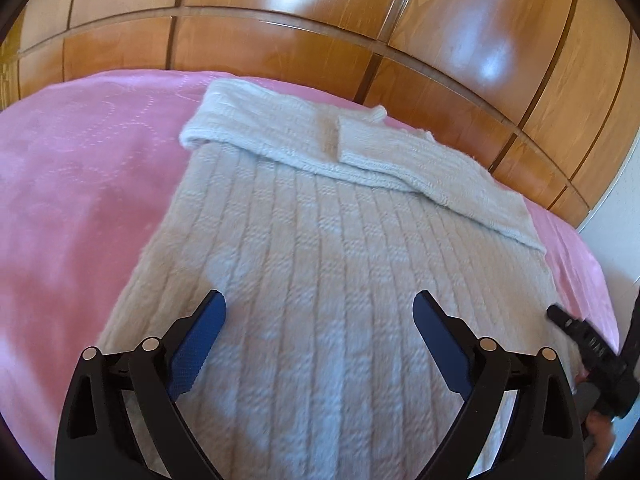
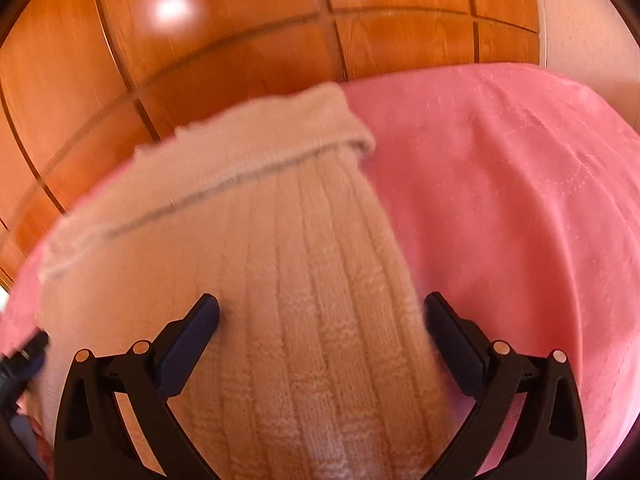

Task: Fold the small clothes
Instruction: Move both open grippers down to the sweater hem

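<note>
A white ribbed knit garment [image 1: 320,240] lies flat on a pink bedspread [image 1: 80,184], with its sleeves folded across the far end [image 1: 320,136]. My left gripper [image 1: 319,308] hovers over the near part of the knit, open wide, nothing between its blue pads [image 1: 200,340]. In the right wrist view the same knit [image 2: 304,280] looks cream, with the folded sleeve band [image 2: 248,152] at its far end. My right gripper [image 2: 322,312] stands open over the garment's right edge, holding nothing. A fingertip of the right gripper [image 1: 576,332] shows at the left wrist view's right edge.
Glossy wooden wardrobe panels [image 1: 320,20] rise directly behind the bed. A pale wall [image 2: 592,20] stands at the far right. Pink bedspread [image 2: 520,220] stretches to the right of the garment. The other gripper's tip [image 2: 28,352] pokes in at the left.
</note>
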Demonstrator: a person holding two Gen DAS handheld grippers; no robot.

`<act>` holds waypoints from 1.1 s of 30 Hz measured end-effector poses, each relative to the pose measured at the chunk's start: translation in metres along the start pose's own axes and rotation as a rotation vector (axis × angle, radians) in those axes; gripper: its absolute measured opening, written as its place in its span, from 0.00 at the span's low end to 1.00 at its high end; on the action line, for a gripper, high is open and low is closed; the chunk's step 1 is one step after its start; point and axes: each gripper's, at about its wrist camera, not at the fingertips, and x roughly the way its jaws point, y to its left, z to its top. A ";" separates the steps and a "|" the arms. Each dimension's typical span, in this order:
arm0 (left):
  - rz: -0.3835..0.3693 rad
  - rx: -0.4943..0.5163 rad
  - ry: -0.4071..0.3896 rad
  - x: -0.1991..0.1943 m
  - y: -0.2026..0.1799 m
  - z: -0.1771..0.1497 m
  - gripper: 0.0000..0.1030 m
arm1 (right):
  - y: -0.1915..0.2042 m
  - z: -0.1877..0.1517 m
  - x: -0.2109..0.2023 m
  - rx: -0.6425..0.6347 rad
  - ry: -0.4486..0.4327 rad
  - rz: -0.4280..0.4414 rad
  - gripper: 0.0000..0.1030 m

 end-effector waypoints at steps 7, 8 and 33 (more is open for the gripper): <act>0.067 0.114 -0.001 -0.018 0.000 -0.018 0.94 | -0.011 0.001 -0.002 0.044 -0.005 0.064 0.98; 0.078 0.128 -0.001 -0.020 0.001 -0.020 0.94 | -0.012 -0.001 -0.006 0.044 -0.006 0.068 0.98; 0.104 0.116 0.036 -0.054 0.063 -0.033 0.94 | -0.059 -0.027 -0.050 0.091 0.058 0.320 0.98</act>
